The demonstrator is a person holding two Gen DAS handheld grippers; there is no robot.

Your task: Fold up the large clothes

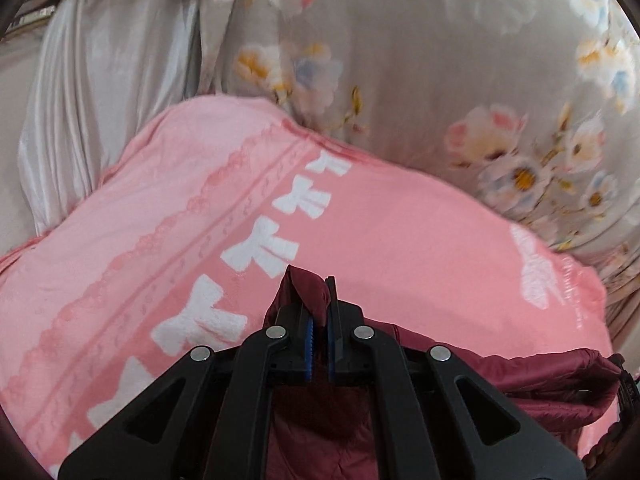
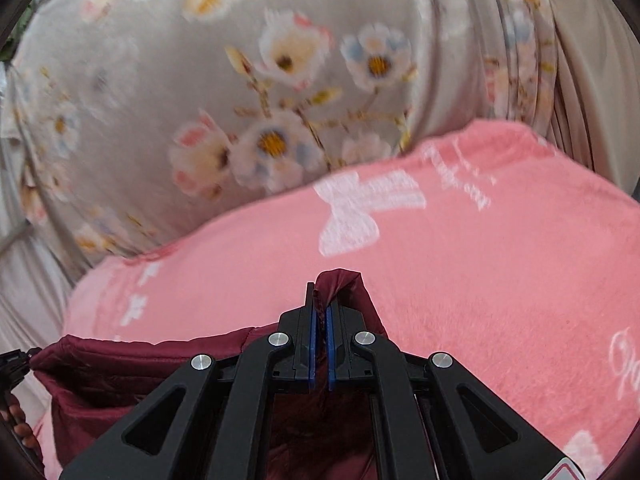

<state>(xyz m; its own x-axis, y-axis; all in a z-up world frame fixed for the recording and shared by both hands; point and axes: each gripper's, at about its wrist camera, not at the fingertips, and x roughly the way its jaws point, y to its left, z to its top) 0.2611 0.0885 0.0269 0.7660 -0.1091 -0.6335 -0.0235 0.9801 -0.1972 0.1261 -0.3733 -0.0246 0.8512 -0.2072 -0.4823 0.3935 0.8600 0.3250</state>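
A dark red quilted garment [image 1: 552, 384] hangs between my two grippers above a pink blanket. My left gripper [image 1: 319, 300] is shut on one corner of the garment, whose fabric pokes out past the fingertips. My right gripper [image 2: 321, 304] is shut on another corner of the same garment [image 2: 120, 376], which stretches off to the left in the right wrist view. The other gripper shows at the edge of each view, at lower right in the left wrist view [image 1: 626, 392] and at far left in the right wrist view [image 2: 12, 364].
A pink fleece blanket [image 1: 400, 232] with white bow prints lies under the garment; it also shows in the right wrist view [image 2: 500, 280]. Behind it is grey floral bedding [image 1: 440, 60], also in the right wrist view [image 2: 200, 100]. A pale satin curtain [image 1: 100, 80] hangs at the left.
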